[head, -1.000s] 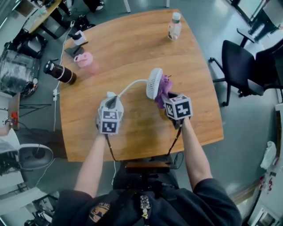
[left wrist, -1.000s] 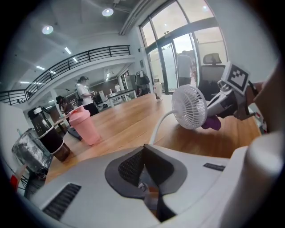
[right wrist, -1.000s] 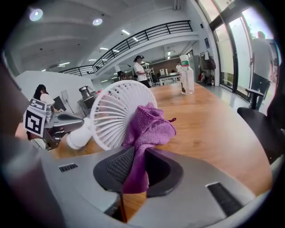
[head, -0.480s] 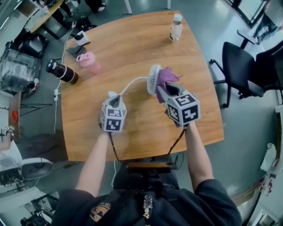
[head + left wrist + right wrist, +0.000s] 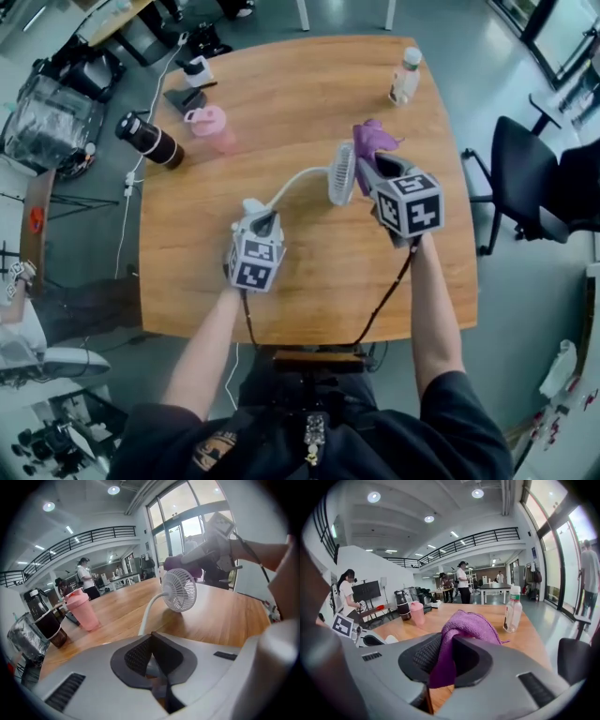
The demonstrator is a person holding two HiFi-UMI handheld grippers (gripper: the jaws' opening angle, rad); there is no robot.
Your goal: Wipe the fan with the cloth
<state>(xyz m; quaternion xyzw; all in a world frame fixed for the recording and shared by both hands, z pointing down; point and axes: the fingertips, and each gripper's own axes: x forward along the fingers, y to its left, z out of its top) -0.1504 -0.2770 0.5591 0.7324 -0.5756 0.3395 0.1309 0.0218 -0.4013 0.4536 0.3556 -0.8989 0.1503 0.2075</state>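
A small white fan (image 5: 342, 173) stands on the wooden table (image 5: 281, 84), its bent neck running back to a base under my left gripper (image 5: 262, 223). That gripper is shut, its tips resting at the fan's base; I cannot tell whether they nip it. In the left gripper view the fan (image 5: 183, 590) faces me beyond the left gripper (image 5: 152, 656). My right gripper (image 5: 367, 167) is shut on a purple cloth (image 5: 373, 141), held at the top rear rim of the fan head. In the right gripper view the cloth (image 5: 464, 625) bulges out between the pads of the right gripper (image 5: 445, 660).
A pink shaker cup (image 5: 211, 127) and a black flask (image 5: 150, 141) stand at the table's far left. A water bottle (image 5: 405, 77) is at the far right. A black office chair (image 5: 525, 178) is beside the table's right edge. People stand in the room beyond.
My right gripper has risen with the cloth, from beside the fan head to its upper rear rim. The left gripper has stayed at the fan's base.
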